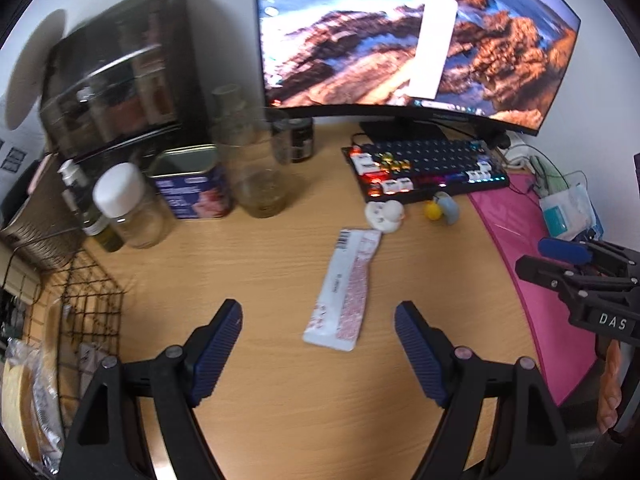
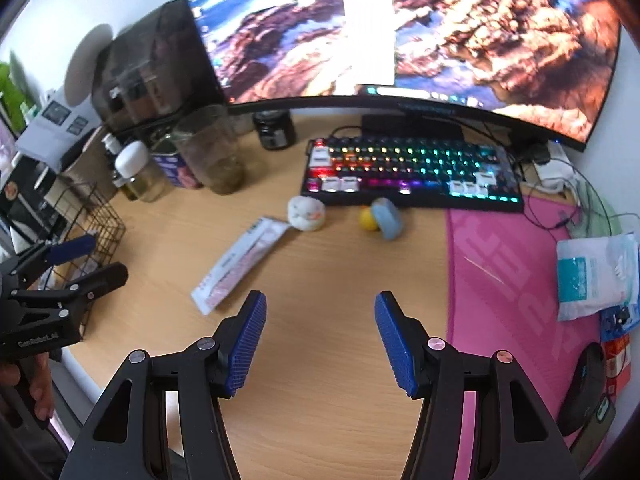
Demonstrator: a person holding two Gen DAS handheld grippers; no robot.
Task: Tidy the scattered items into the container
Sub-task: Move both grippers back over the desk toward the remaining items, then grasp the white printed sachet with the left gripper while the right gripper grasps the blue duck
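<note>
Sachet (image 1: 345,290), white and pink, lies flat on the wooden desk (image 1: 280,360), near the keyboard (image 1: 424,170) and just ahead of our left gripper (image 1: 318,354). We hold both grippers level above the desk, jaws apart and empty. Our right gripper (image 2: 320,340) shows "DAS" in the left view. The wire basket (image 2: 94,222) stands at far left.

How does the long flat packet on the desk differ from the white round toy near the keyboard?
The packet is long, thin and lies flat; the white toy is rounded and stands up off the desk. The packet is white with a pinkish printed strip and a barcode; the toy is white with an orange spot. Both sit loose on the wooden desk, ungrasped.
</note>
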